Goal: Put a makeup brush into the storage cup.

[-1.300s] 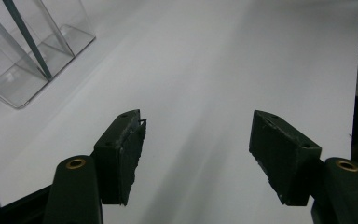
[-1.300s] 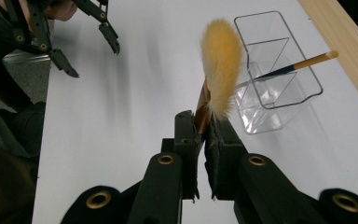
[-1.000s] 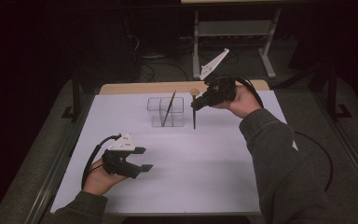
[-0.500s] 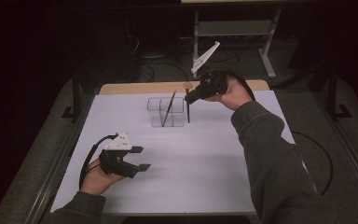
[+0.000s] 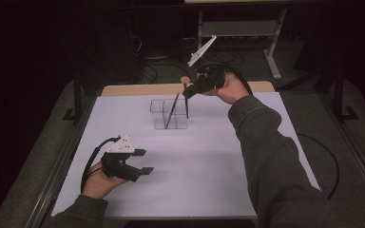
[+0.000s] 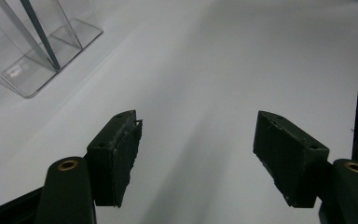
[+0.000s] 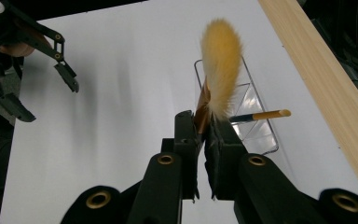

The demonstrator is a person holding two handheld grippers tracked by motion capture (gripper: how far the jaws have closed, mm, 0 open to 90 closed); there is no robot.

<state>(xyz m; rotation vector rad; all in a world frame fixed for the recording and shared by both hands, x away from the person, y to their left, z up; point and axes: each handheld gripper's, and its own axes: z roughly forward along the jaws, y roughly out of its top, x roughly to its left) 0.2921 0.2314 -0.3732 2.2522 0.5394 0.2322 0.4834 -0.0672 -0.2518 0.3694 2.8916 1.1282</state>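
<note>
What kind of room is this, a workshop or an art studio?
Probably a lab or recording setup, not a studio: a bare white table in a dark room, a person holding a tool in each hand, cables on the floor.

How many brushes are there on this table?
2. One brush leans inside the clear holder. The other brush, with a fluffy orange tip, is clamped in the right tongs just above the holder.
</note>
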